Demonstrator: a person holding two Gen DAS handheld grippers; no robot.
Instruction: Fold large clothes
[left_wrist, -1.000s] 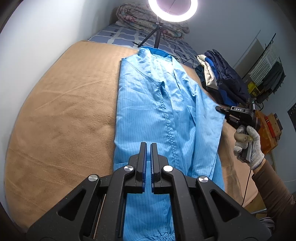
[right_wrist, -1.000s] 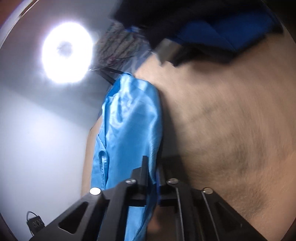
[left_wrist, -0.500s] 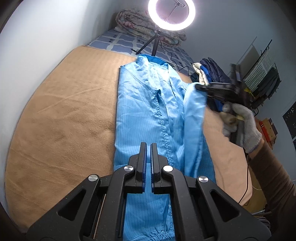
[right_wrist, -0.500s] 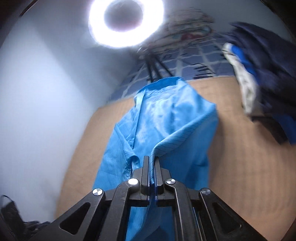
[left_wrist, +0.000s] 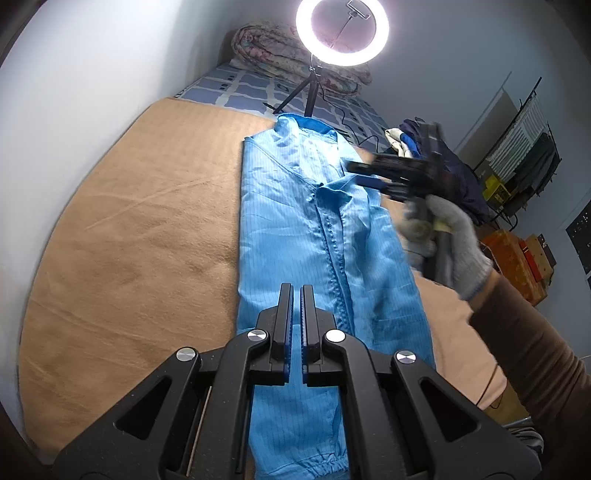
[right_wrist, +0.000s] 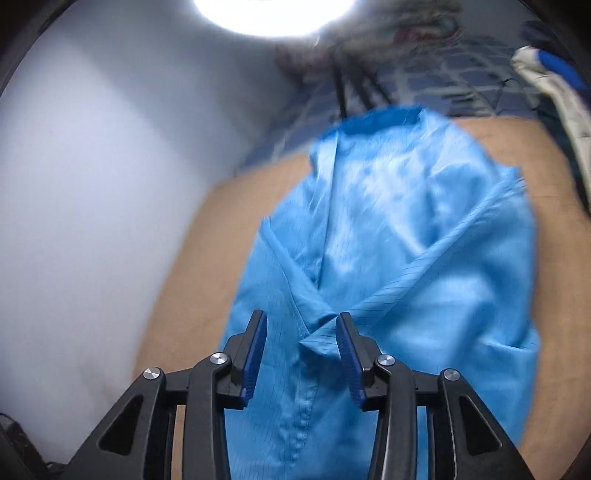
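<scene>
As seen from the left wrist, the blue garment (left_wrist: 325, 236) lies lengthwise mid-frame on the tan blanket (left_wrist: 140, 240), both long sides folded inward w/ the right sleeve cuff resting near the zip. Left gripper (left_wrist: 294, 295), bottom centre, is clenched on nothing, above the hem end. Right gripper (left_wrist: 356, 173), upper right, held by a gloved hand (left_wrist: 443, 236), hovers over the cuff. From the right wrist: jaws are opening, fingers (right_wrist: 255, 354) apart; the cuff fold sits between them, unpinched. Judged: side folds approx. done; crosswise folds from hem to collar remain.
</scene>
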